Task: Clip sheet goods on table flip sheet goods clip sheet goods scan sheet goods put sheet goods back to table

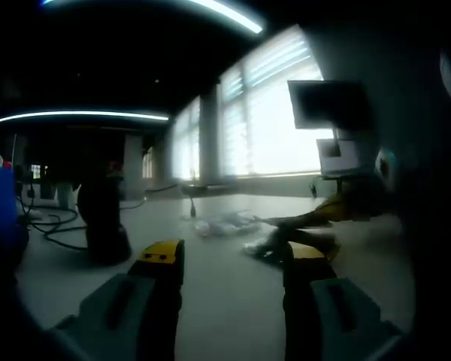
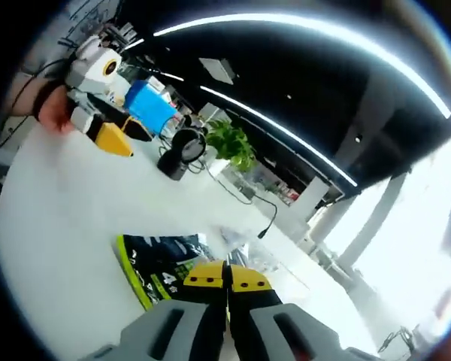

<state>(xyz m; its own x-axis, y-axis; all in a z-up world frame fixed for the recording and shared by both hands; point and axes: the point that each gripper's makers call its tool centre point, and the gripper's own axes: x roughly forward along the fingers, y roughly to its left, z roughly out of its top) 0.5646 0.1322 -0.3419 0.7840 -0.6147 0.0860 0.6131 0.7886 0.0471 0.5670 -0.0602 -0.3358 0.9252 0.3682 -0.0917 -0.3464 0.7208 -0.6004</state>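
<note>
A dark packet with a yellow-green border (image 2: 159,268) lies flat on the white table (image 2: 68,226). My right gripper (image 2: 227,277) is shut, its yellow tips pressed together at the packet's right edge. In the left gripper view the same packet (image 1: 279,247) shows as a dark blurred shape, with the right gripper (image 1: 284,226) reaching low over it from the right. My left gripper (image 1: 234,257) hovers open above the table, nothing between its jaws. In the right gripper view a hand holds the left gripper (image 2: 128,135) far across the table.
A black rounded device (image 1: 102,222) stands at the left, also black device (image 2: 180,153). Clear plastic packets (image 1: 225,224) lie mid-table. A blue box (image 2: 150,107), a green plant (image 2: 233,147), cables (image 1: 56,226) and a monitor (image 1: 327,104) ring the table.
</note>
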